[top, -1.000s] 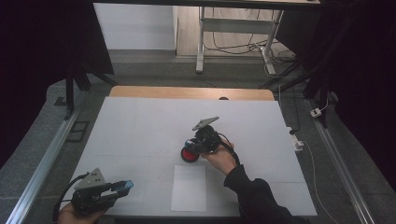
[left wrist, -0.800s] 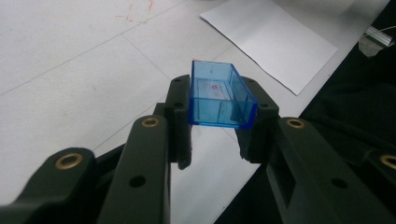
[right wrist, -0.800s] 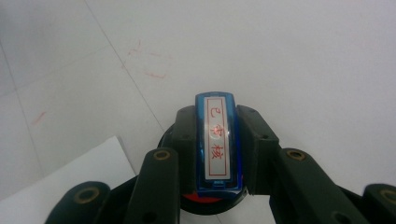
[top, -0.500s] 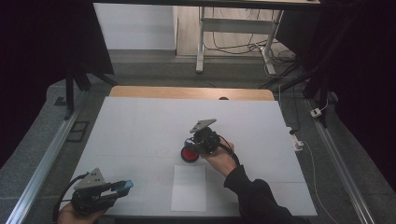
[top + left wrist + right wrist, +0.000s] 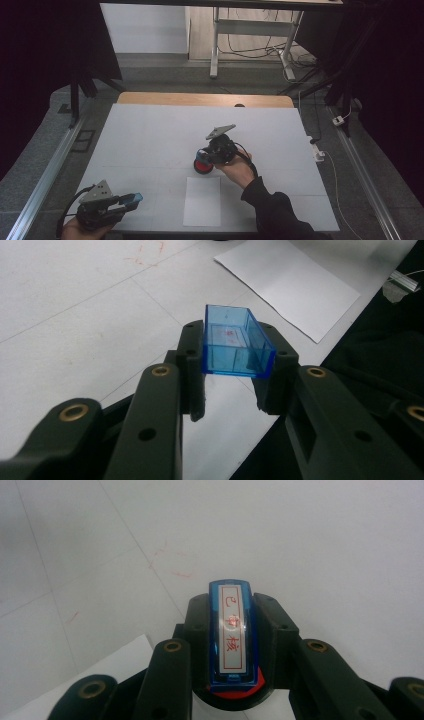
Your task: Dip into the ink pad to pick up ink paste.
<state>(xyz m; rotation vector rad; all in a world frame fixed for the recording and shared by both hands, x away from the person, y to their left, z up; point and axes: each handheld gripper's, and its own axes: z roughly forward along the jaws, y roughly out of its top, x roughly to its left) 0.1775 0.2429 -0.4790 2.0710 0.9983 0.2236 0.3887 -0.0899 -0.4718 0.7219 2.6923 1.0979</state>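
My left gripper is at the table's near left corner, shut on a clear blue plastic cap. In the left gripper view the boxy blue cap sits crosswise between the two pads of the gripper, above the table. Near the table's middle, my right gripper is shut on a stamp with a red end. In the right gripper view the stamp has a blue body and a white label with red characters, and the gripper clamps its sides. A white paper sheet lies just in front of the stamp.
The white tabletop has a wooden strip along its far edge. Metal rails run down both sides. Cables and a plug lie off the right edge. The paper's corner shows beside the right jaws.
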